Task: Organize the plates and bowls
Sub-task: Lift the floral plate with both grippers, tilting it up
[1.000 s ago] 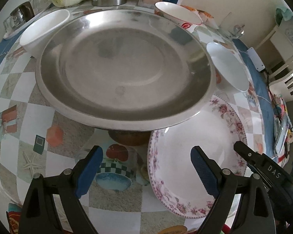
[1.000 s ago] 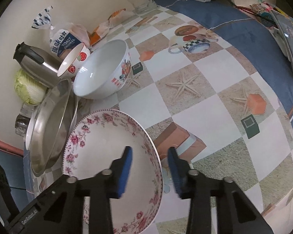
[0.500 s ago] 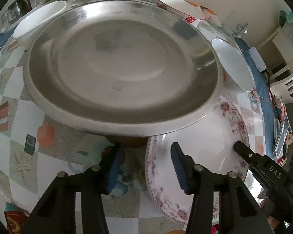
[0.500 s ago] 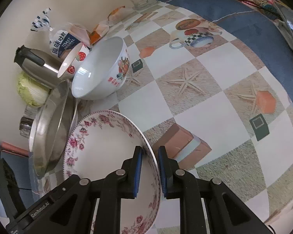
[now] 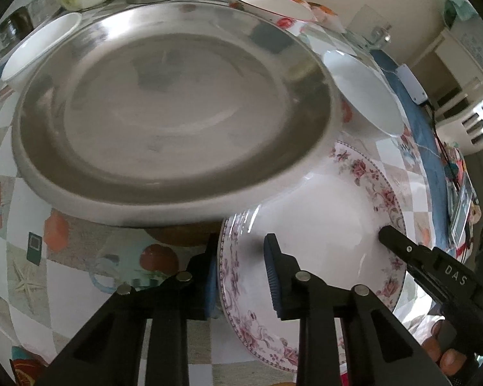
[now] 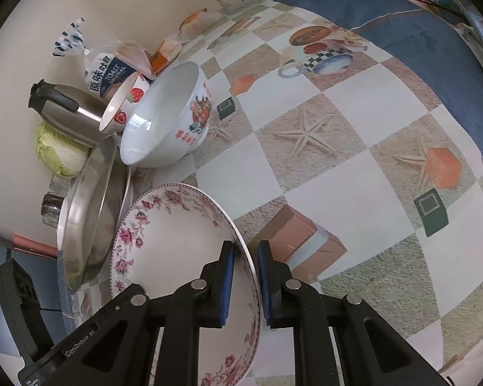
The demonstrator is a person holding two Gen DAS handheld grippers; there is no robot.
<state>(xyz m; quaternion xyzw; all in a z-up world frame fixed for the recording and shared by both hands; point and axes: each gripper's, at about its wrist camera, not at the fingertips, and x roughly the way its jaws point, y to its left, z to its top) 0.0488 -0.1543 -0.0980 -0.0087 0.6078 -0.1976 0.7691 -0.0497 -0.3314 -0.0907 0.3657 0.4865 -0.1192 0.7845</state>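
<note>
A floral-rimmed white plate (image 5: pixel 322 225) (image 6: pixel 177 241) lies on the patterned tablecloth beside a large steel plate (image 5: pixel 170 103) (image 6: pixel 90 218). My right gripper (image 6: pixel 245 276) is shut on the floral plate's near right rim, and it shows in the left wrist view as a black finger (image 5: pixel 402 247) on that rim. My left gripper (image 5: pixel 241 273) straddles the plate's left rim. Its jaws are closing with the rim between them, and a gap still shows at the inner pad.
A big white bowl (image 6: pixel 164 119) (image 5: pixel 364 90) and a small strawberry bowl (image 6: pixel 122 103) (image 5: pixel 270 3) stand behind the plates. Another white bowl (image 5: pixel 38 45) sits at the far left. A steel kettle (image 6: pixel 64 109), cabbage (image 6: pixel 61 151) and toast bag (image 6: pixel 109 74) line the wall.
The left gripper came forward and right over the floral plate's left rim while its jaws narrowed a lot. The right jaws closed onto the plate's rim.
</note>
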